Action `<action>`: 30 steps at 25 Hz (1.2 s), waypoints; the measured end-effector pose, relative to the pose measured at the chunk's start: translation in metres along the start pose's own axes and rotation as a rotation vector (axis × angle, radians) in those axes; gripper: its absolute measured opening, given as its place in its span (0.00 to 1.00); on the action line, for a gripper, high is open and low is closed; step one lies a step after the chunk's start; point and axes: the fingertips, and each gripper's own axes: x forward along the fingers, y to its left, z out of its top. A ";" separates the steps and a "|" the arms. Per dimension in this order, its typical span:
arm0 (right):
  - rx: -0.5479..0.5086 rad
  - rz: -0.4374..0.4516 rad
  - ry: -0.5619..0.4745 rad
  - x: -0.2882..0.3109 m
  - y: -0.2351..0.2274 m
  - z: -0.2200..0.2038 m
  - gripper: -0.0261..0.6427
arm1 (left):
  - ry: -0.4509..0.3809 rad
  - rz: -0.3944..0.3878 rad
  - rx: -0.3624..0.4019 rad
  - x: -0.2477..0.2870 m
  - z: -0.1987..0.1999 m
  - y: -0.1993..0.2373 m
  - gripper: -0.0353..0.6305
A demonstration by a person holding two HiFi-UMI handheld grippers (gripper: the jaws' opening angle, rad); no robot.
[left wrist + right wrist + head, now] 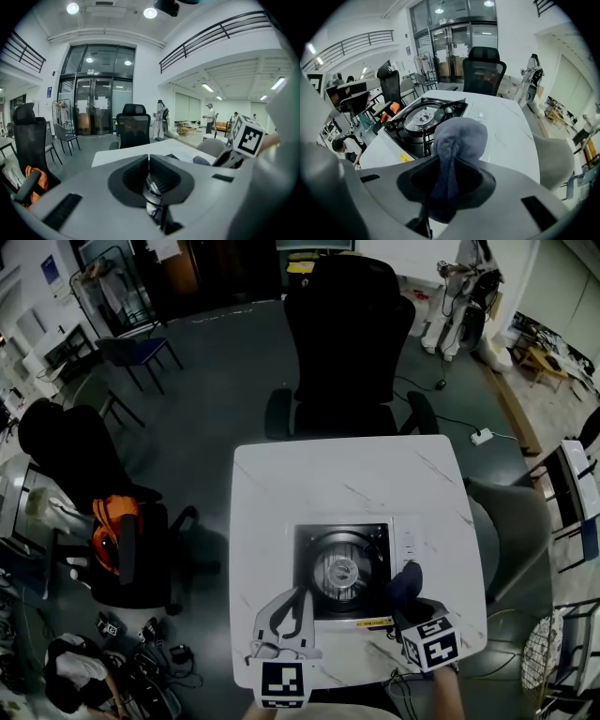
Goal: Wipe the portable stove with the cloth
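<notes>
From the head view, the portable stove sat on the near half of a white table, its round burner uncovered. The left gripper hung over the table's near edge, just beside the stove's front left corner. The right gripper was at the stove's front right corner with a dark blue cloth bunched at its tip, over the stove's white control strip. A black office chair stood against the table's far side, a grey chair was near its right side, and a black chair with something orange on it stood off to the left.

In the left gripper view, that gripper's jaws were pressed together with nothing between them. Past them lay the tabletop, the office chair and glass doors. The right gripper's marker cube showed at the right.

In the right gripper view, the jaws were clamped on the cloth, which bulged out ahead of them and hid part of the stove's near right edge. The burner and black grate showed to its left, and bare tabletop lay to its right.
</notes>
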 end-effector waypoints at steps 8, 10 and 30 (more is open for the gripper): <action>0.092 -0.017 -0.002 -0.013 0.010 -0.022 0.19 | -0.017 -0.005 0.007 -0.006 0.005 0.004 0.09; 0.118 -0.029 0.006 -0.018 0.013 -0.029 0.19 | -0.019 -0.001 0.007 -0.008 0.005 0.007 0.09; 0.104 0.050 0.008 0.003 0.095 -0.020 0.19 | -0.028 0.071 -0.044 -0.033 -0.004 0.043 0.09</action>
